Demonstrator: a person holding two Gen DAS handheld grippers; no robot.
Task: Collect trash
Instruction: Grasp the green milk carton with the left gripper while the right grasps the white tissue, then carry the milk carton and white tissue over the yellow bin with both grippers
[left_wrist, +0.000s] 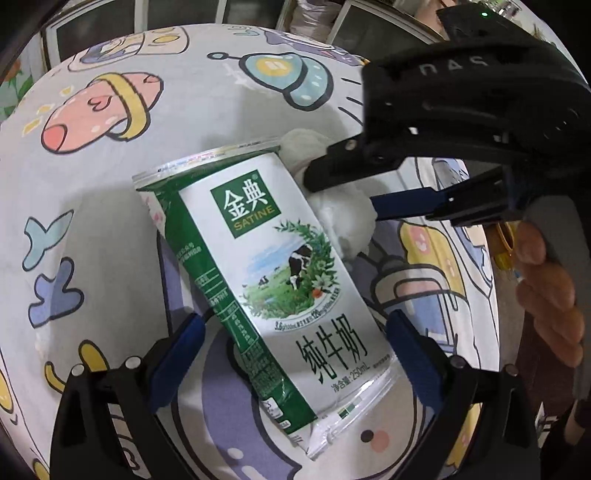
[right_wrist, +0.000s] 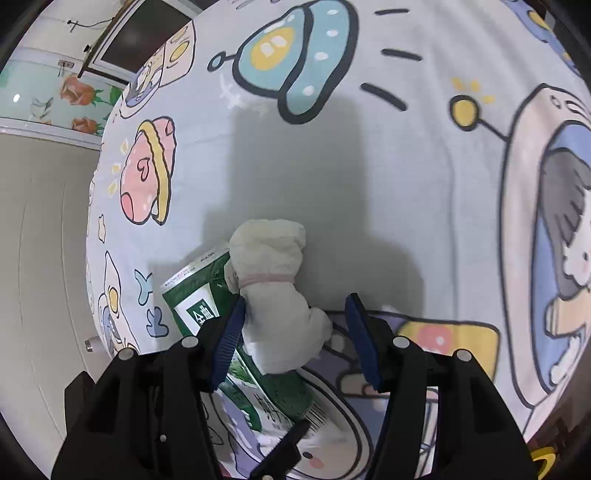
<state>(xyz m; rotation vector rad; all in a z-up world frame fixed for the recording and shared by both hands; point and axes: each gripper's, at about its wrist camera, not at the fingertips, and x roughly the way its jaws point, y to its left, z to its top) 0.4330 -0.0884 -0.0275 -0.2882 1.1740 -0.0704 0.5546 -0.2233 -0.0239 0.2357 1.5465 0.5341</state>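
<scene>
A green and white milk carton (left_wrist: 273, 273) lies flat on the cartoon-print cloth (left_wrist: 110, 206). My left gripper (left_wrist: 295, 354) is open, its blue pads on either side of the carton's lower half, not touching it. A crumpled white tissue (left_wrist: 343, 218) lies against the carton's far right side. My right gripper (left_wrist: 341, 195) comes in from the right, open, its fingers around the tissue. In the right wrist view the tissue (right_wrist: 277, 291) sits between the open fingers of my right gripper (right_wrist: 295, 321), resting partly on the carton (right_wrist: 199, 295).
The cloth (right_wrist: 406, 166) covers the whole surface; its left edge drops off to a pale floor (right_wrist: 44, 258). A dark screen (right_wrist: 144, 33) stands at the far left. The person's hand (left_wrist: 546, 288) holds the right gripper at the right.
</scene>
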